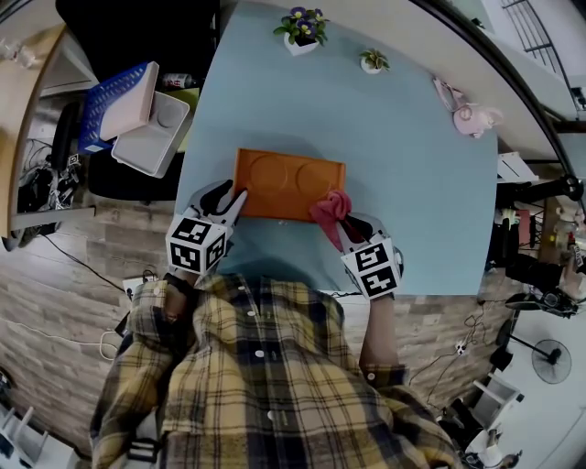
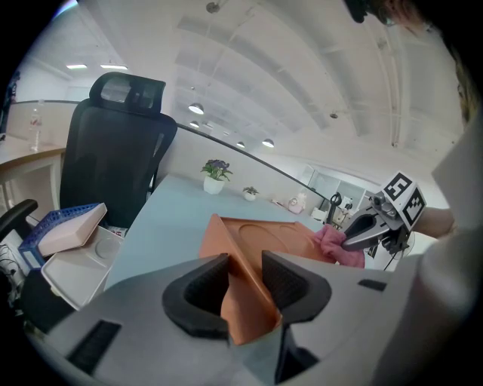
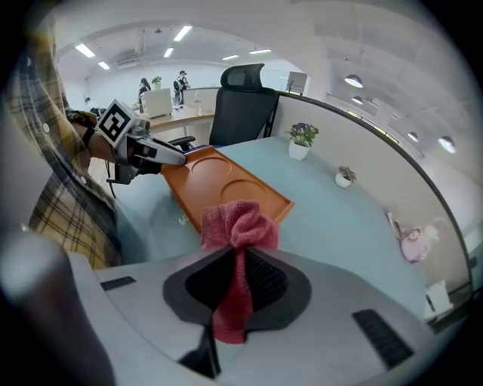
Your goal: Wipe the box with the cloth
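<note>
Jaws of the left gripper (image 1: 236, 197) are clamped on the near left corner of the orange box (image 1: 288, 183); the left gripper view shows the corner's rim wedged between the two dark pads (image 2: 198, 292). This hand reaches in from the lower left of the head view, its plaid sleeve (image 1: 146, 339) bent at the elbow, and the gripper points across the table at a shallow downward slant.

The right gripper (image 1: 339, 224) is pinched shut on the pink cloth (image 1: 330, 206). A strip of cloth runs down between its pads and a bunched wad sticks out past the tips. That wad sits on the near right corner of the box, against its rim. The right forearm comes straight out from the torso, and the gripper tips steeply down and leans a little toward the left gripper.

The shallow rectangular box, with two round recesses in its floor, lies on the light blue table (image 1: 412, 174), near the person's edge. Two small potted plants (image 1: 302, 27) stand well apart from it at the far edge.
</note>
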`<state>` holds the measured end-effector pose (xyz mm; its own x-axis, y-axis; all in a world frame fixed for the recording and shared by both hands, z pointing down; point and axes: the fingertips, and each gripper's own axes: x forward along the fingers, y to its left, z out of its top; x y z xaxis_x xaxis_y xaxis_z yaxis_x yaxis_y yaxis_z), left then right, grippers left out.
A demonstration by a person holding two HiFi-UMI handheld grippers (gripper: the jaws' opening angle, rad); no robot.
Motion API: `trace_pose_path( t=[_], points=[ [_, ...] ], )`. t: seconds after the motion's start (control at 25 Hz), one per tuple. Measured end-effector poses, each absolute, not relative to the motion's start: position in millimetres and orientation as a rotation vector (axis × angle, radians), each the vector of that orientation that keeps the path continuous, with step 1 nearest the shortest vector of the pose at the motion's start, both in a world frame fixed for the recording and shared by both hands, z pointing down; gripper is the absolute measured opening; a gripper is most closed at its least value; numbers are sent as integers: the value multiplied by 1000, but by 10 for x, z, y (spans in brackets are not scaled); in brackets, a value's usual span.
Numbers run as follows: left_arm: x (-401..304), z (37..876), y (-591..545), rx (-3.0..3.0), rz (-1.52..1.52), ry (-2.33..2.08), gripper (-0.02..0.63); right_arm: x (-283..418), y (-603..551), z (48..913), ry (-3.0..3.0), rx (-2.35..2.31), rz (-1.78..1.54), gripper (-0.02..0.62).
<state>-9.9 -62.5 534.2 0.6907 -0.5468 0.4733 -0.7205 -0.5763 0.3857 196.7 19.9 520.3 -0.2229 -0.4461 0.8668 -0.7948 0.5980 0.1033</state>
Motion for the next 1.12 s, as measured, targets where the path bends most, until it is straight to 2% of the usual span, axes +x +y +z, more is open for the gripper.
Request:
trace_pose_path(
  t=[0.52,1.12],
  points=[
    [-113,5245,-617,2433,530,-1042,140,2124,144,4709,-1942,1198,385,49],
    [-271,4315,-579,2563,367,-1161,138,1778,-125,3799,-2372,1511,347,49]
  ],
)
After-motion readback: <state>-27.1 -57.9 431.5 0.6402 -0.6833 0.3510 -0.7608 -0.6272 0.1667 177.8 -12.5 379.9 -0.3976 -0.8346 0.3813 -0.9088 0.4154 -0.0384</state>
